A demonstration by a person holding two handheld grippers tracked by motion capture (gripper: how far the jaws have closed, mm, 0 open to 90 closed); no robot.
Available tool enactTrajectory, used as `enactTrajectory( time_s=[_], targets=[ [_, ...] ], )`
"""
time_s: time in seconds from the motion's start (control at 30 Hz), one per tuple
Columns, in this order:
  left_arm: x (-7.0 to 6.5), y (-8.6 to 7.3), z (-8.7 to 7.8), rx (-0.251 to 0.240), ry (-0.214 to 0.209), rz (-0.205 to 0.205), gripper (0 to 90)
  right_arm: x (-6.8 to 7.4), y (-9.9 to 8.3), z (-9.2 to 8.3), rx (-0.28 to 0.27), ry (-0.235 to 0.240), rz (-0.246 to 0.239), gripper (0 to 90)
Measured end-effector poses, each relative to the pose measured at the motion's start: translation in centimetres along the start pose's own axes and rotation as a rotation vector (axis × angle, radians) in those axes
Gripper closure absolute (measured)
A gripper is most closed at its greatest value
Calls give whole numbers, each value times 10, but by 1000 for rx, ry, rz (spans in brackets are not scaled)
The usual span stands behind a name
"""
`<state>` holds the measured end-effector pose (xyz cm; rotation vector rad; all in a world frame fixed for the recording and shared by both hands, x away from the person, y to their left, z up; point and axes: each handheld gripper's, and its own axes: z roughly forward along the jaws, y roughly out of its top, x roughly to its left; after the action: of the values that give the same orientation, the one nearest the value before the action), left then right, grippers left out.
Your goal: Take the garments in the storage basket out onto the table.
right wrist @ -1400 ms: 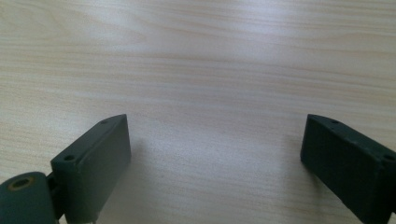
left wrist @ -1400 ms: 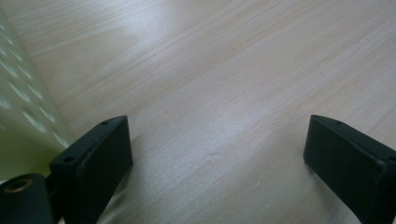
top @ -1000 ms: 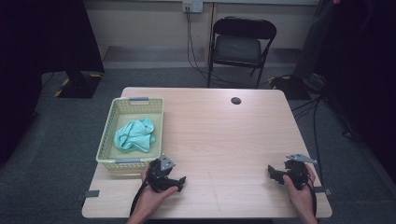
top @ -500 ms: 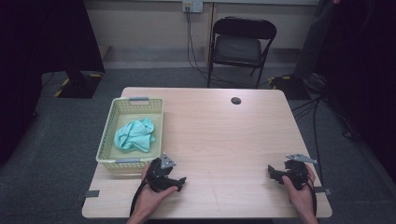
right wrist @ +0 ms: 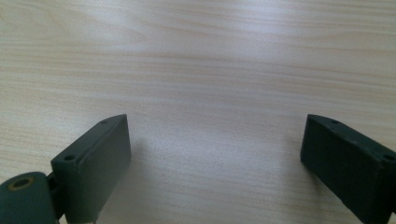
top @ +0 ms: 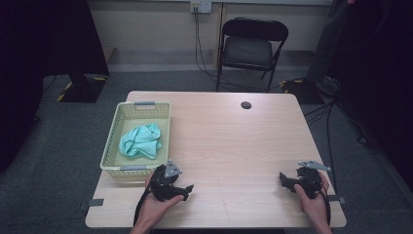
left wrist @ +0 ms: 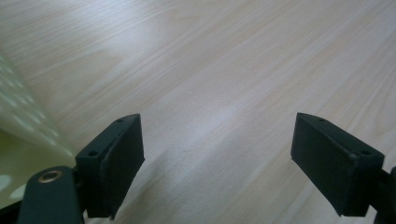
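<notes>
A pale yellow basket stands at the table's left side with a crumpled teal cloth lying inside it. My left gripper rests low over the table just in front of the basket's near right corner, open; its jaws have just been closing a little with nothing between them. In the left gripper view the left gripper shows bare wood between its jaws and the basket's wall at the left edge. My right gripper sits near the table's front right, open, and in the right gripper view the right gripper is over bare wood.
A small dark round disc lies near the table's far edge. A black folding chair stands behind the table. Cables trail on the floor to the right.
The left gripper has shifted very slightly beside the basket. The right gripper, the basket and the cloth have stayed put.
</notes>
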<state>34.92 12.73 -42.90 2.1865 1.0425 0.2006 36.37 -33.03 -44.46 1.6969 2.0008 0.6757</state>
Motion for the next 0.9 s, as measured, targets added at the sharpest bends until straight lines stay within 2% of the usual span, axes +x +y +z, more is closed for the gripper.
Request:
enactTrajectory(
  time_s=[0.07, 0.17, 0.23, 0.4, 0.53, 0.7, 0.8, 0.9],
  targets=[
    [-4, 2, -1, -7, -25, 12, 169, 0, 0, 0, 0, 0, 0, 75],
    [-7, 3, -2, -20, -26, 18, 169, 0, 0, 0, 0, 0, 0, 75],
    [-10, 3, -4, -30, -31, 43, 170, 0, 0, 0, 0, 0, 0, 75],
    [-13, 5, -7, -43, -57, 45, 199, 0, 0, 0, 0, 0, 0, 75],
    [-17, 9, -11, -50, -62, 66, 168, 0, 0, 0, 0, 0, 0, 75],
    [-22, 15, -19, -86, -66, 74, 191, 0, 0, 0, 0, 0, 0, 75],
    [-25, 17, -22, -80, -57, 99, 184, 0, 0, 0, 0, 0, 0, 75],
    [-25, 18, -24, -81, -60, 99, 181, 0, 0, 0, 0, 0, 0, 75]
  ],
)
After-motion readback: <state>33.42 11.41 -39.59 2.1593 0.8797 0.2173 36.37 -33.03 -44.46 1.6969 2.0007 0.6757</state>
